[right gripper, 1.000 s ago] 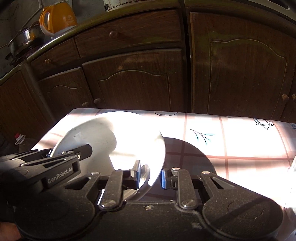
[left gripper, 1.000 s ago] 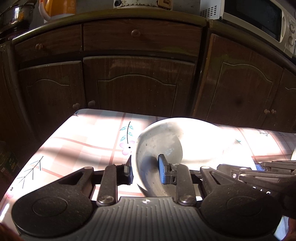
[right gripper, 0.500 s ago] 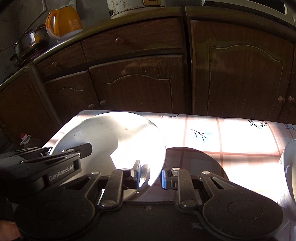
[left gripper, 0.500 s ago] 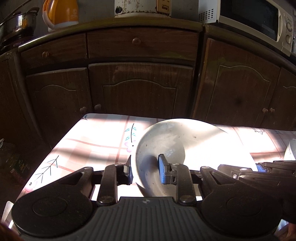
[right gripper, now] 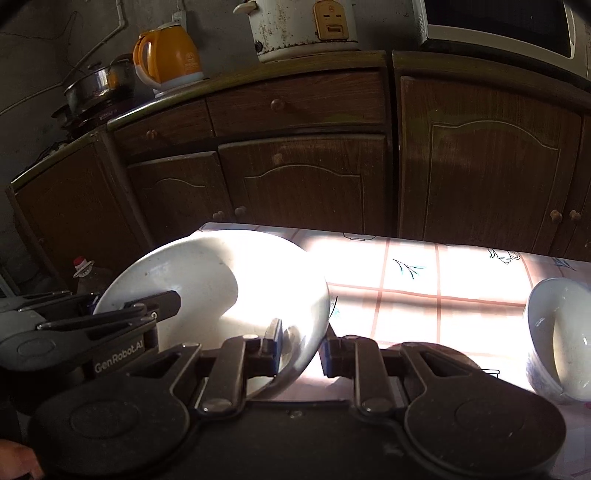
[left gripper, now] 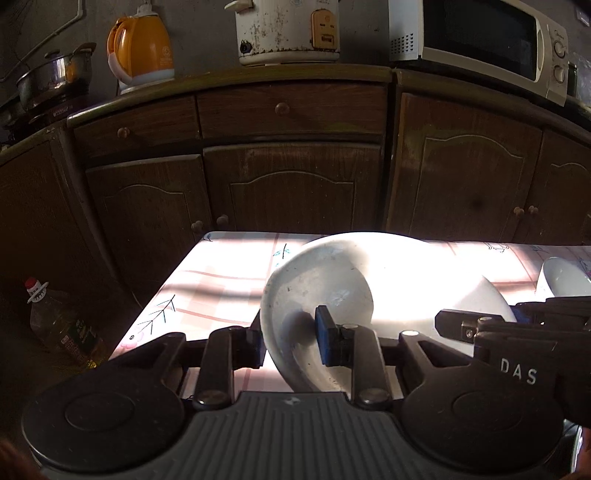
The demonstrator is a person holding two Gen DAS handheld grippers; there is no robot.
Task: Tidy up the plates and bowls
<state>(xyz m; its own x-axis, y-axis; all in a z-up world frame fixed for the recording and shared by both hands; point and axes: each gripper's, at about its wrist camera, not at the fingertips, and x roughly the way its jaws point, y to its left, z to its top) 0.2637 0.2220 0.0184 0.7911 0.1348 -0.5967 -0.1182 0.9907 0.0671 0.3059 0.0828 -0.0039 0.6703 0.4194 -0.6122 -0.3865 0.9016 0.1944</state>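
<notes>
Gripping the big white bowl point(left gripper: 388, 280) from both sides, the two grippers hold it tilted above the table point(left gripper: 221, 273). The left gripper point(left gripper: 290, 341) is clamped on the bowl's left rim, one finger outside the wall and the blue-padded one inside. The right gripper point(right gripper: 299, 349) pinches the opposite rim the same way, its left finger inside the bowl point(right gripper: 221, 280) and its right finger outside. Each gripper shows at the edge of the other's view. A second, smaller bowl point(right gripper: 561, 332) sits on the checked tablecloth off to the right, well apart from the held one. Behind the table stand dark wooden cabinets point(left gripper: 295, 184), with an orange kettle point(left gripper: 140, 48), a rice cooker point(left gripper: 288, 29), a microwave point(left gripper: 480, 40) and a steel pot point(left gripper: 51, 79) on the counter. A plastic bottle point(left gripper: 62, 325) stands on the floor at left.
</notes>
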